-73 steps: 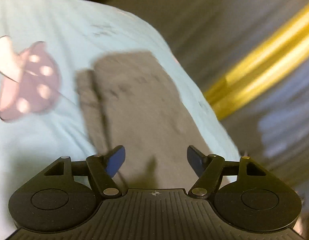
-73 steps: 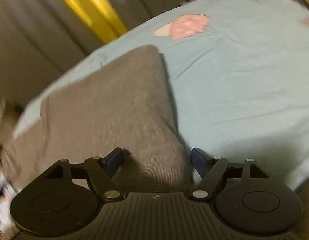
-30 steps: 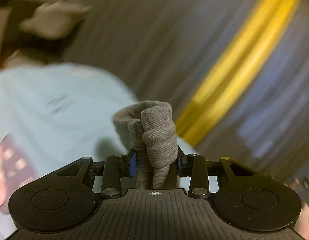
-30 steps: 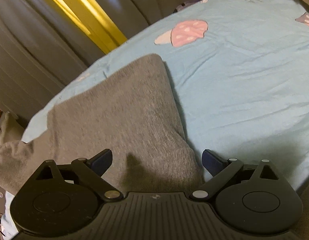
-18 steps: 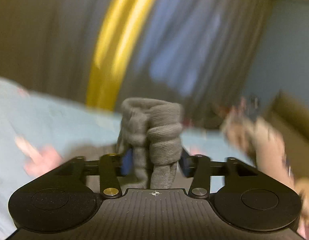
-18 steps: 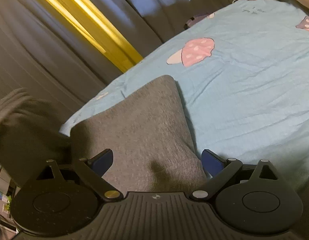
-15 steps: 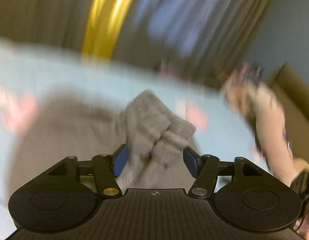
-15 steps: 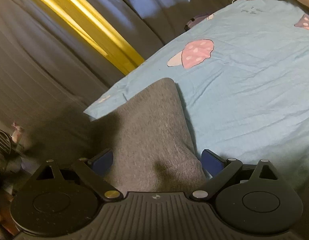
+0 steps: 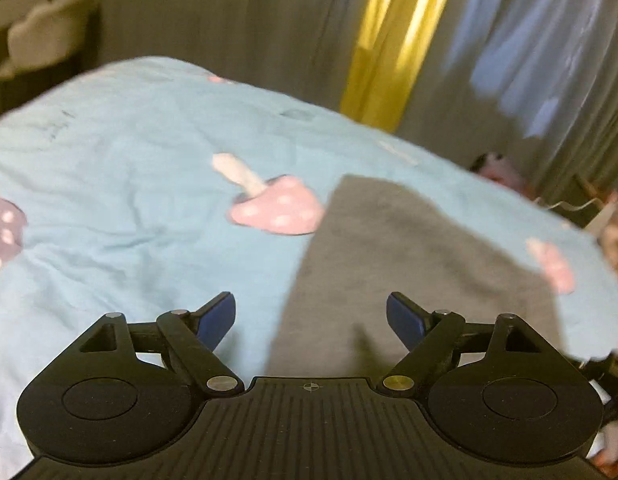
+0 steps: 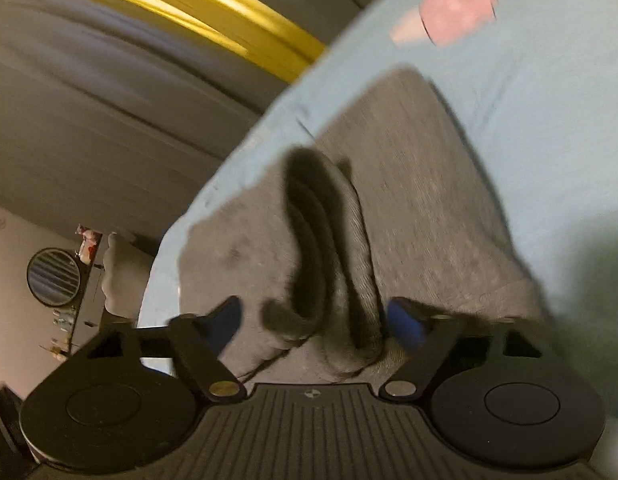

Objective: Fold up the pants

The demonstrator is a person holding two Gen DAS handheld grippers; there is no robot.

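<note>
Left gripper hangs with jaws spread wide and nothing between them, over the gray pants, which run flat toward 1 o'clock on the blue bedsheet. In the right wrist view we see our right gripper also spread, a bunched cuff end standing between the pads but not pinched — blur hides any contact. We'd judge one fold laid over and the stack not yet squared; beyond it at 12 o'clock sit a pink mushroom print and gray curtains.
</note>
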